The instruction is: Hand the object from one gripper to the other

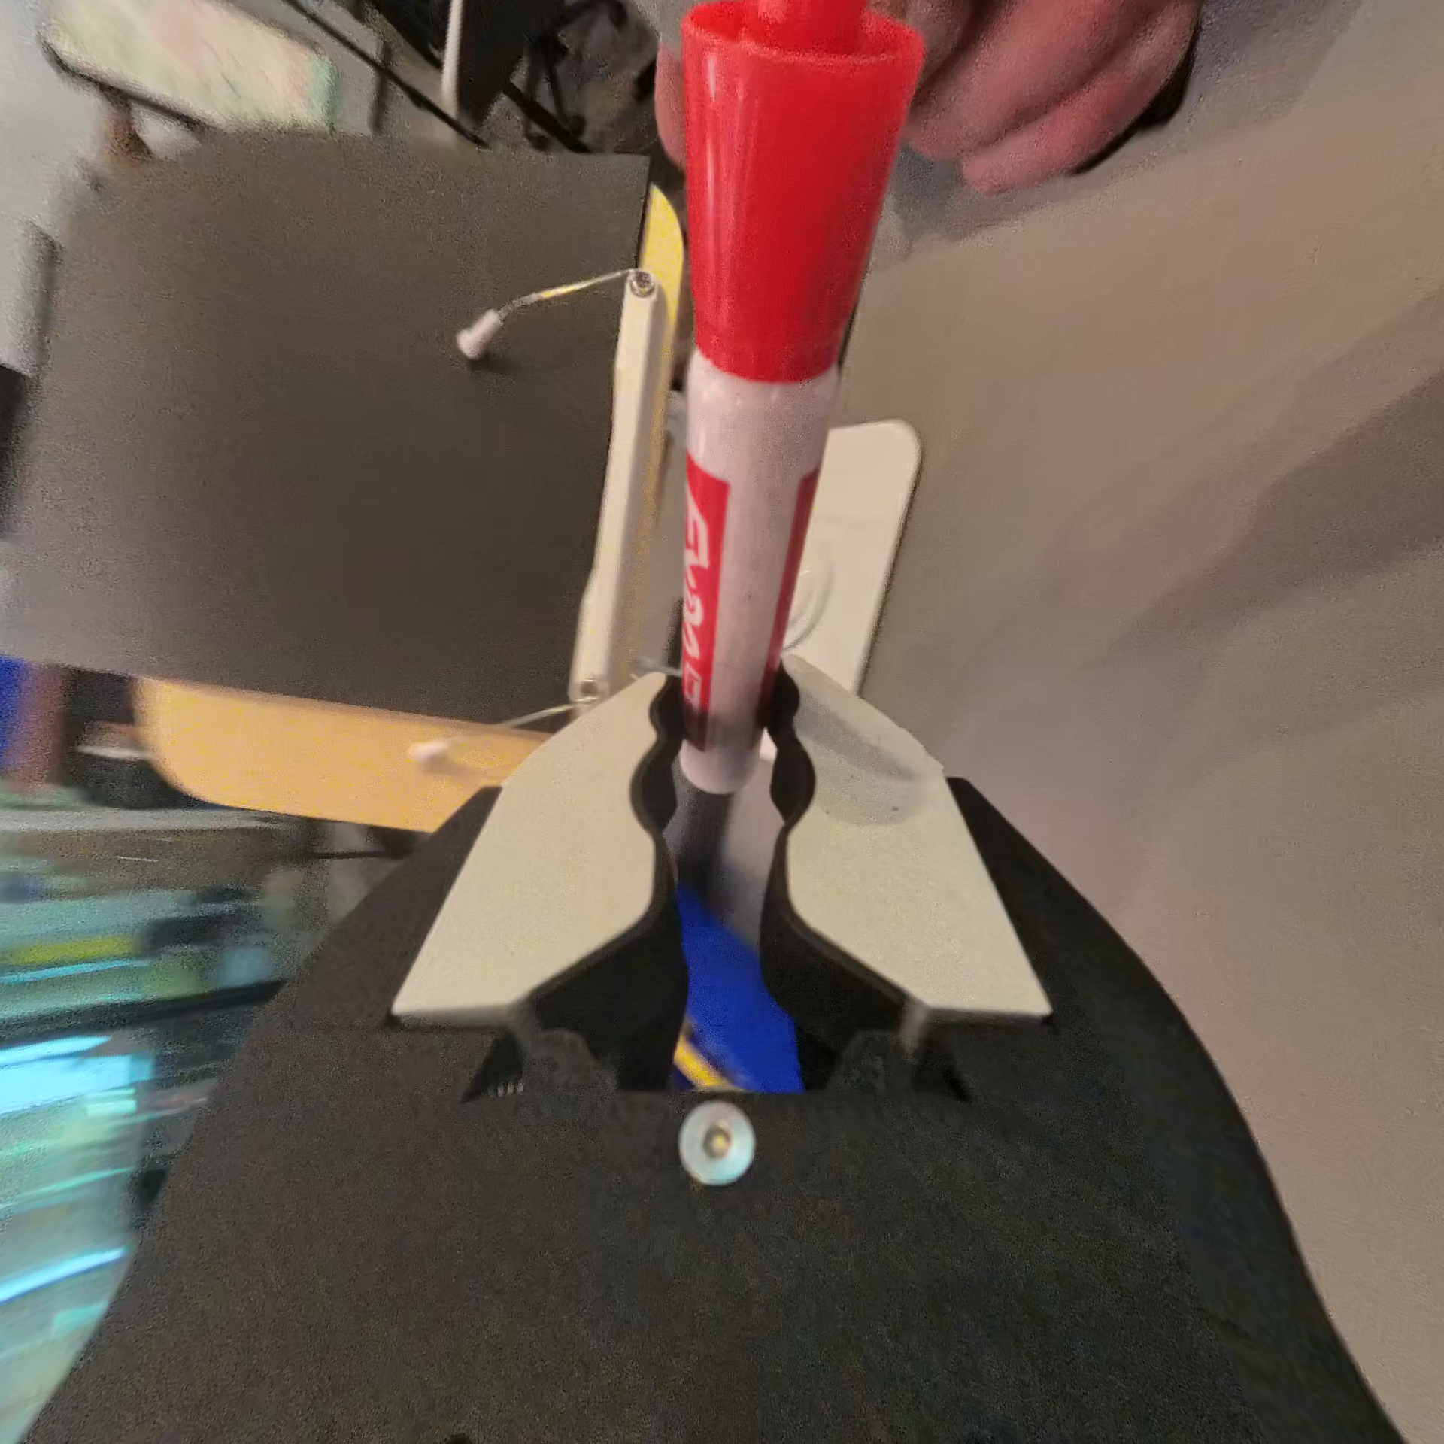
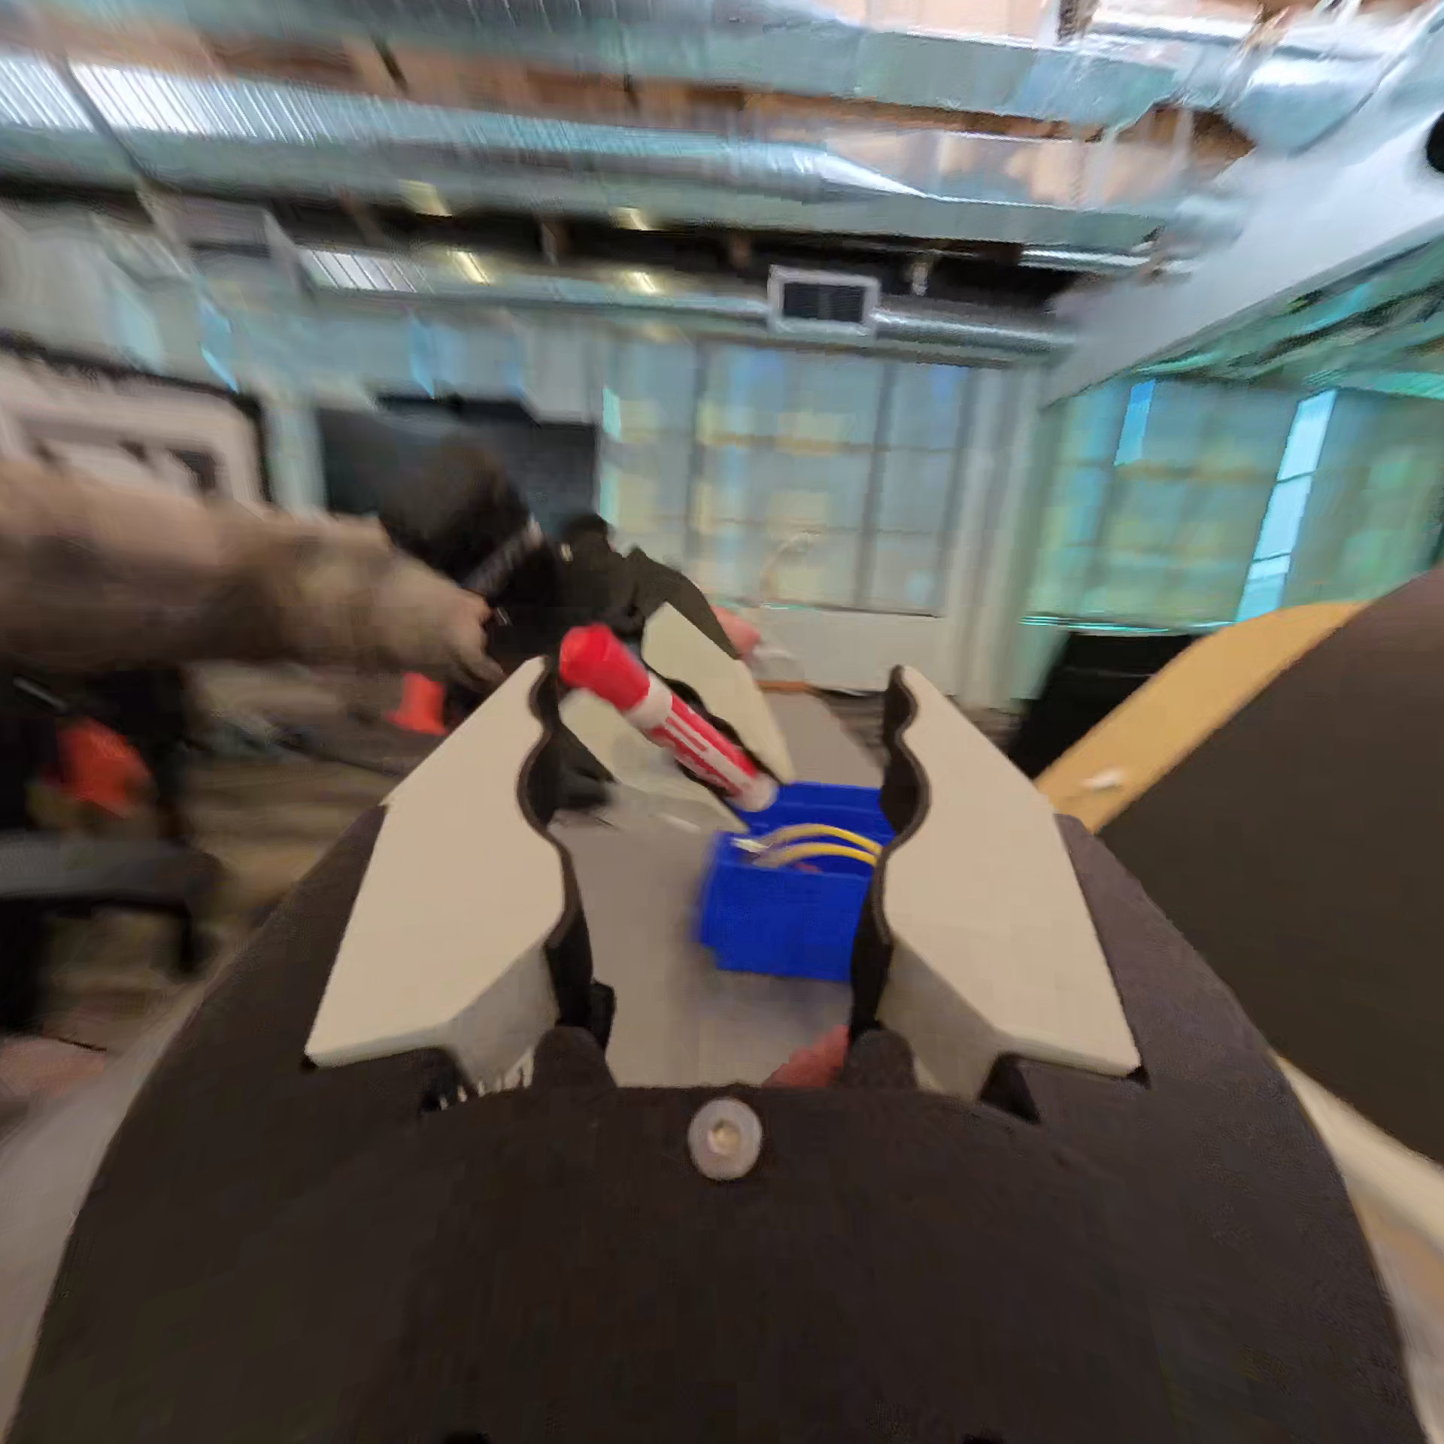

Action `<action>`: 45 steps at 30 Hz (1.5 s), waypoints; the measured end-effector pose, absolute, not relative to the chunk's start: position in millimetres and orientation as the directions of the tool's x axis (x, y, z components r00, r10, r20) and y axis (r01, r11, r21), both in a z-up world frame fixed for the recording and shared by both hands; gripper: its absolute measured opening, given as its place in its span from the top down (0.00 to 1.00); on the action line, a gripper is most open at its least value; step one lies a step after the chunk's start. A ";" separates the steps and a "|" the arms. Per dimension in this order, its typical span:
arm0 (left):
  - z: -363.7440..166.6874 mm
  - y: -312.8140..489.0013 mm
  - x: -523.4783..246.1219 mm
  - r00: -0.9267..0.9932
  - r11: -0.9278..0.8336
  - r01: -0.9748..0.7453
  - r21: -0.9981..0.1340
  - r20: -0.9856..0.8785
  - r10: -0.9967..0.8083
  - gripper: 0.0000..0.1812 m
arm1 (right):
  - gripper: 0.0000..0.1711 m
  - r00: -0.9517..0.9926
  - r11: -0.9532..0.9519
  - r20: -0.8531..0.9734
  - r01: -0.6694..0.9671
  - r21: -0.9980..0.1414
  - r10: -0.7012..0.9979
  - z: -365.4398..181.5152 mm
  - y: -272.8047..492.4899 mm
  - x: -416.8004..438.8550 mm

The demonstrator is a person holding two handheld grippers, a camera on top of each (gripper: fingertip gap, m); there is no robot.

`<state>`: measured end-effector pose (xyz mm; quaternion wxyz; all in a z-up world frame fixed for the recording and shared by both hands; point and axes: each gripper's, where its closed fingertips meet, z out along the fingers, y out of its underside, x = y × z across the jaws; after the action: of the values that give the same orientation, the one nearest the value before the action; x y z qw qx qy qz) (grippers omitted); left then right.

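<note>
A white marker with a red cap (image 1: 750, 508) sticks out forward between my left gripper's (image 1: 723, 680) white fingers, which are shut on its rear end. In the right wrist view my right gripper (image 2: 717, 673) is open and empty, its fingers spread wide. Beyond it the left gripper (image 2: 707, 742) holds the marker (image 2: 672, 719) tilted, red cap pointing up and to the left, a short way in front of my right fingertips. A hand (image 1: 1039, 94) shows behind the cap at the top of the left wrist view.
A blue bin (image 2: 781, 922) holding yellow cables (image 2: 820, 848) stands on the grey table below the marker; it also shows through the left fingers' gap (image 1: 730, 992). A person's sleeve (image 2: 195, 570) reaches in from the left. A wooden tabletop edge (image 2: 1172, 703) lies to the right.
</note>
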<state>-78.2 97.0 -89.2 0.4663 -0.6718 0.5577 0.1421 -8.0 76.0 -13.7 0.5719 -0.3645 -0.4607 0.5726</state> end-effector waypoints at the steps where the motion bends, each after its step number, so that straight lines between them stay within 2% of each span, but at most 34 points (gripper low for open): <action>1: -92.8 96.3 -76.1 0.407 -0.001 -0.838 -0.546 -0.624 -0.668 0.89 | 0.47 0.027 0.233 0.234 -0.260 -0.937 0.972 -16.3 78.5 -10.8; 3: -100.4 93.9 -71.6 0.505 -0.127 -0.751 -0.648 -0.440 -0.743 0.89 | 0.40 0.191 0.513 0.491 -0.086 -0.854 0.850 -23.2 82.9 -17.9; 4: -99.3 94.4 -68.6 0.541 -0.160 -0.703 -0.693 -0.375 -0.753 0.89 | 0.37 0.246 0.632 0.615 0.012 -0.775 0.749 -26.4 84.7 -21.9; 5: -100.5 93.0 -65.2 0.560 -0.198 -0.662 -0.723 -0.301 -0.772 0.89 | 0.34 0.277 0.718 0.715 0.109 -0.687 0.642 -29.8 86.7 -26.6; 7: -105.9 89.4 -60.5 0.584 -0.288 -0.601 -0.745 -0.163 -0.795 0.89 | 0.21 0.253 0.797 0.842 0.280 -0.535 0.476 -43.2 88.8 -39.3; 8: -107.8 86.5 -57.3 0.585 -0.327 -0.575 -0.750 -0.097 -0.805 0.89 | 0.16 0.241 0.818 0.877 0.322 -0.476 0.416 -47.4 87.8 -45.2; 10: -108.5 85.4 -54.7 0.594 -0.369 -0.545 -0.753 -0.036 -0.803 0.89 | 0.07 0.235 0.832 0.896 0.341 -0.438 0.376 -51.4 84.2 -55.4; 14: -111.1 74.4 -45.7 0.566 -0.418 -0.546 -0.726 0.048 -0.823 0.89 | 0.07 0.244 0.853 0.932 0.390 -0.347 0.268 -54.8 85.1 -65.4; 17: -110.8 66.5 -35.4 0.543 -0.431 -0.545 -0.719 0.089 -0.835 0.89 | 0.08 0.281 0.854 0.934 0.408 -0.324 0.221 -52.5 87.5 -69.0; 24: -112.7 60.5 -22.5 0.531 -0.451 -0.514 -0.729 0.142 -0.835 0.89 | 0.11 0.297 0.852 0.923 0.389 -0.350 0.244 -53.9 86.7 -70.8; 29: -110.3 59.0 -20.6 0.523 -0.441 -0.516 -0.734 0.138 -0.841 0.89 | 0.12 0.297 0.864 0.930 0.385 -0.325 0.217 -50.8 84.2 -68.6; 36: -102.3 56.5 -16.0 0.495 -0.377 -0.524 -0.764 0.087 -0.864 0.89 | 0.12 0.319 0.851 0.911 0.371 -0.373 0.260 -42.8 84.0 -62.4; 39: -94.8 54.1 -12.5 0.475 -0.325 -0.529 -0.784 0.044 -0.879 0.81 | 0.12 0.331 0.843 0.900 0.360 -0.399 0.285 -38.9 84.8 -58.9; 42: -84.5 54.6 -14.7 0.458 -0.207 -0.585 -0.784 -0.109 -0.882 0.71 | 0.13 0.339 0.831 0.877 0.327 -0.449 0.341 -35.6 84.9 -54.8; 45: -62.8 50.7 -17.0 0.429 -0.058 -0.619 -0.783 -0.276 -0.860 0.66 | 0.12 0.329 0.803 0.832 0.263 -0.535 0.447 -33.1 84.0 -49.5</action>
<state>-17.0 50.7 -62.8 0.4513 -0.7148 0.5172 -0.1336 -49.5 84.0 -33.1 0.7547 -0.3082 -0.5759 0.0610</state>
